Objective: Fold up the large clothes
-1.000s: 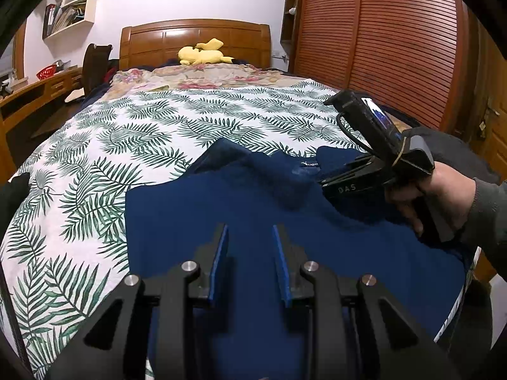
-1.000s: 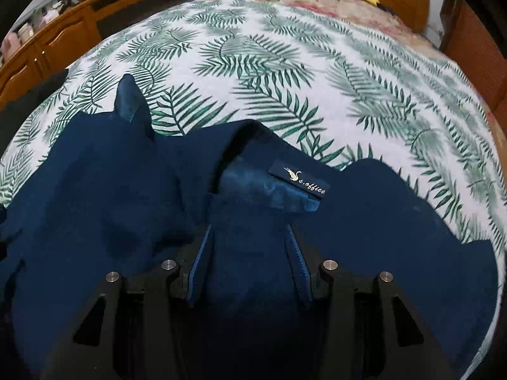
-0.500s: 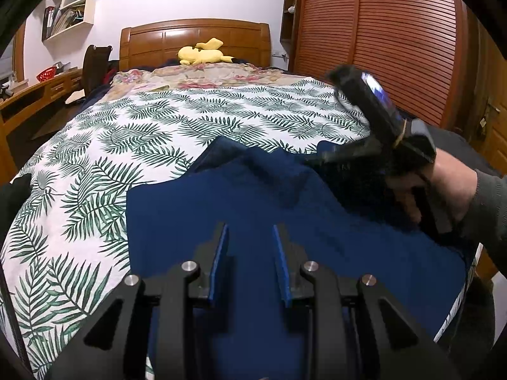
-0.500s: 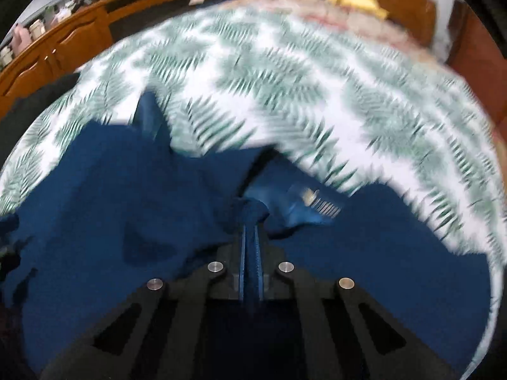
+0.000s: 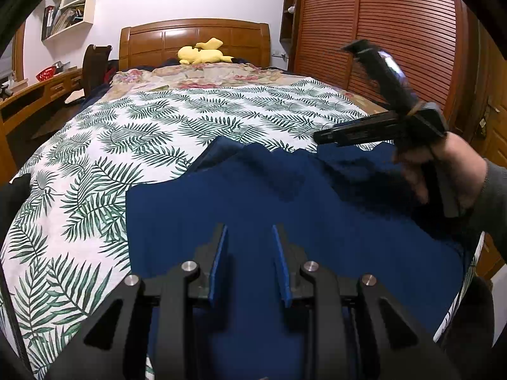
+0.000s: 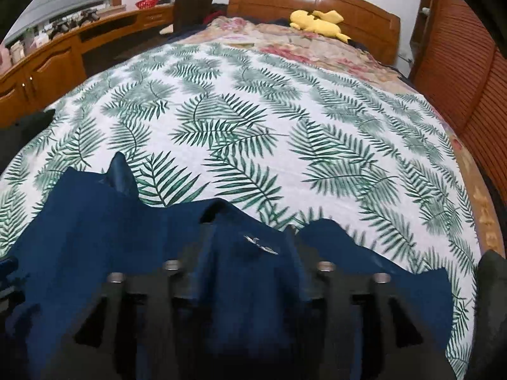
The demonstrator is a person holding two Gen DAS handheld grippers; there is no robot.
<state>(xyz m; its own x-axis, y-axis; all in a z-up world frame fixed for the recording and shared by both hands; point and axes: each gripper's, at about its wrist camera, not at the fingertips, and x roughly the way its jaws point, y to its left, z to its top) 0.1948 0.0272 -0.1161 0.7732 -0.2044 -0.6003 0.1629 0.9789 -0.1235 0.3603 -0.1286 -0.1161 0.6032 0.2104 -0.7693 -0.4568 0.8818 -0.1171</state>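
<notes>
Navy knit garment [image 5: 285, 209] is lying spread on the palm-leaf bedsheet [image 5: 133, 133] for folding while our right gripper [image 6: 250, 253], just reopening, is holding nothing, and our left gripper [image 5: 250, 253] is hovering part-open, empty.

I am working in a home bedroom. A large bed [image 5: 133, 133] fills the middle, spread with a white sheet printed with green palm leaves. At its far end stands a carved wooden headboard [image 5: 193, 39], and just in front of that lies a yellow plush toy [image 5: 202, 53] on a floral quilt [image 6: 310, 44]. To the right of the bed runs a wardrobe with slatted wooden doors [image 5: 396, 31]. To its left I see a long wooden bench [image 6: 63, 57] with cupboard doors, and wall shelves [image 5: 71, 6] holding books above it.
</notes>
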